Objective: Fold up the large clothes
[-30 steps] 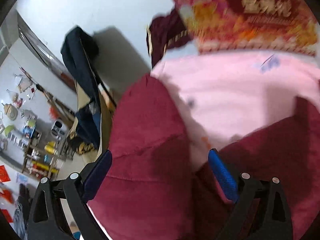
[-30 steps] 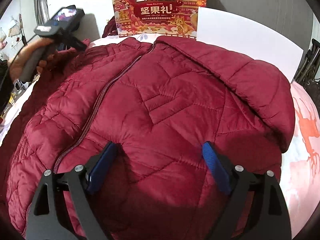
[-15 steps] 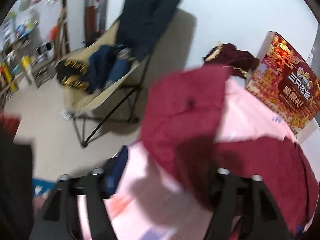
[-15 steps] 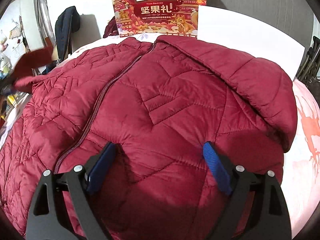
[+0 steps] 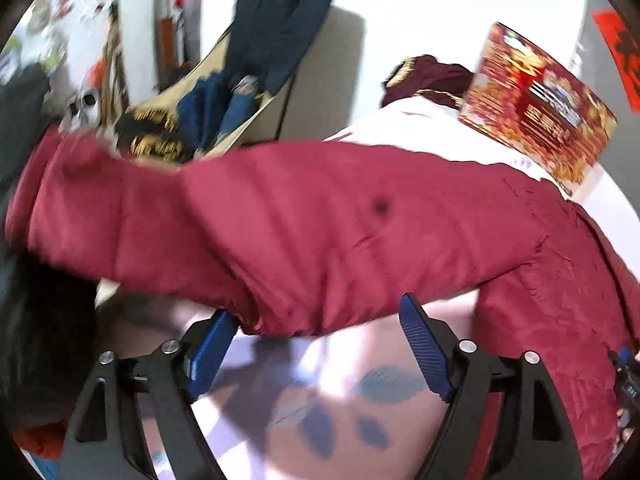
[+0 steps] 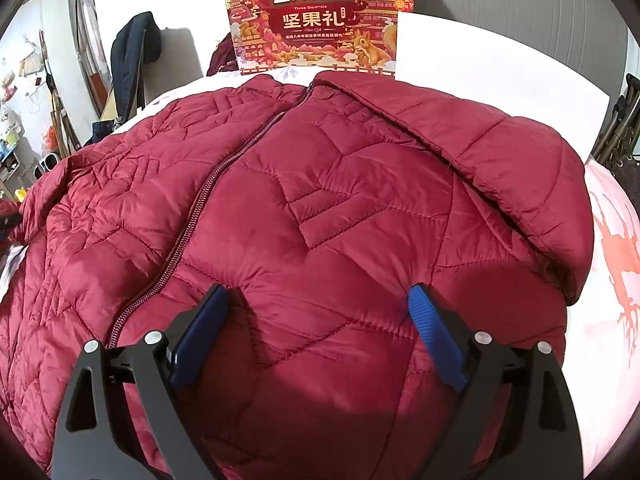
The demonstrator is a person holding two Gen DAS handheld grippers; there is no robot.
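Two claws at work: left claw (image 5: 320, 344) spread wide just under a raised jacket sleeve (image 5: 248, 232), gripping nothing; right claw (image 6: 316, 332) also spread, pressed on the red jacket (image 6: 320, 200) lying flat on the bed (image 6: 612, 280). Likely step — sleeve fold; next, catching the cuff and carrying it inward. Gift box (image 6: 320, 16) behind — contents hidden.

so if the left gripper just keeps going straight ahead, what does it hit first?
Most likely the red jacket's sleeve, stretched straight across in front of the open left gripper and already at its fingertips. The view is blurred, so depth is uncertain.
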